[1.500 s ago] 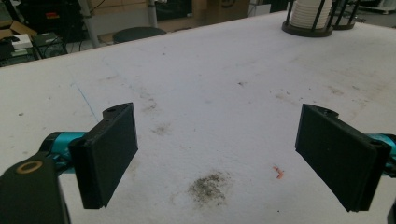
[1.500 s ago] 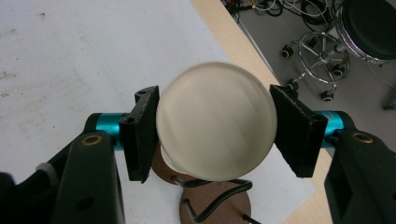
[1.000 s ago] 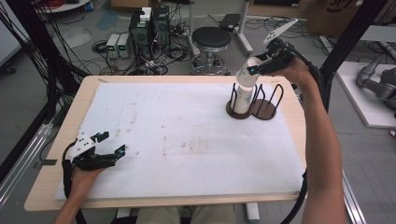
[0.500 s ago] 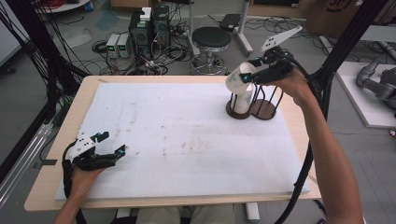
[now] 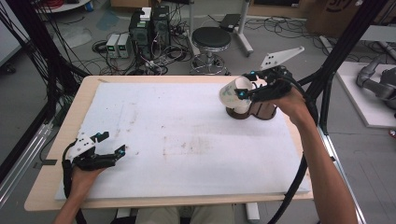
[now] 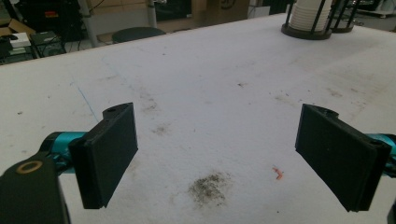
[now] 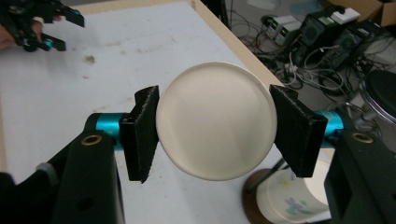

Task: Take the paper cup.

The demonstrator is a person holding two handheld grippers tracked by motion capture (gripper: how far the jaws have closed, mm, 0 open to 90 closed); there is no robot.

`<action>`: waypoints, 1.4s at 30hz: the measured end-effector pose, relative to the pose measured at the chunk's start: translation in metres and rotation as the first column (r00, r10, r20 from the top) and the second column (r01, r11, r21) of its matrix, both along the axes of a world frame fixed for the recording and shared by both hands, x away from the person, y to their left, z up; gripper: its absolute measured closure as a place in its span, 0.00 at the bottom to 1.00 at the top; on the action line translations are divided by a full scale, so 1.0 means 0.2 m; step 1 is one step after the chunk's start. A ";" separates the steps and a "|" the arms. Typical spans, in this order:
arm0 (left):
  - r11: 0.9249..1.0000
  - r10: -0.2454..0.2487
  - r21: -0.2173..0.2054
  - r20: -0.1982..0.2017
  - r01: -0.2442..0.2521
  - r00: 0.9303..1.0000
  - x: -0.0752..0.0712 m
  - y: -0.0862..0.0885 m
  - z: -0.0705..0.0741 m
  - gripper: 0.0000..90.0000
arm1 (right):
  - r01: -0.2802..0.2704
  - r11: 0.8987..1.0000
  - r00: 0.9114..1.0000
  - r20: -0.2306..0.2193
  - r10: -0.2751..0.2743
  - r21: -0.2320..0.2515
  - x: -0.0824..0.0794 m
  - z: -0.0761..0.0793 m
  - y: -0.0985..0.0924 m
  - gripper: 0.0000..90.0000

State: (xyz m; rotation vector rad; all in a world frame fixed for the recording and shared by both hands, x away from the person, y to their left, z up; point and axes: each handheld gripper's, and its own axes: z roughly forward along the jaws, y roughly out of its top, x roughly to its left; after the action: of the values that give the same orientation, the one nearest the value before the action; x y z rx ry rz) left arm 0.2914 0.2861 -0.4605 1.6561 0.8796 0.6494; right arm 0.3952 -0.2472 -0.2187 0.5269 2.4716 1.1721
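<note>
A white paper cup [image 5: 229,94] with a faint printed pattern hangs tilted on its side over the table's far right. My right gripper [image 5: 241,92] is shut on it. In the right gripper view the cup's round bottom [image 7: 215,126] faces the camera, and both black pads [image 7: 142,133] press its sides. Just beneath stands a dark wire rack [image 5: 261,113] with a stack of white cups [image 7: 286,198] in it. My left gripper [image 5: 112,143] rests open on the white mat at the near left, with nothing between its pads [image 6: 109,147].
The white mat [image 5: 187,140] covers most of the wooden table and has some dirt stains [image 6: 208,186]. The cup stack [image 6: 309,14] stands far across from the left gripper. Behind the table are a black stool [image 5: 211,39], computers and floor cables.
My right gripper has carried the cup left and off the top of the stack, and tipped it sideways. The left gripper has stayed where it was.
</note>
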 end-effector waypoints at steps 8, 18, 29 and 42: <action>1.000 -0.004 0.000 0.001 0.004 1.000 0.00 0.00 0.00 0.14 | -0.042 0.995 0.999 0.001 0.042 0.094 -0.07 -0.09 0.05 0.42; 1.000 0.000 -0.010 -0.002 -0.001 1.000 0.00 0.00 0.00 0.14 | -0.088 0.986 0.995 -0.032 0.093 0.142 -0.09 -0.25 0.10 0.42; 1.000 -0.001 -0.011 -0.001 0.001 1.000 0.00 0.01 0.00 0.14 | -0.144 0.966 0.988 -0.032 0.154 0.213 -0.17 -0.39 0.17 0.42; 1.000 -0.007 -0.013 0.002 0.007 1.000 0.00 0.01 0.00 0.14 | -0.201 0.938 0.975 -0.031 0.218 0.284 -0.23 -0.52 0.27 0.42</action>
State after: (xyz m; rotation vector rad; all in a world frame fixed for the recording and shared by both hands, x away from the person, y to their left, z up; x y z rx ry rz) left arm 0.2913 0.2873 -0.4606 1.6460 0.8752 0.6389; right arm 0.3483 -0.1931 -0.3220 0.3835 2.4748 1.6289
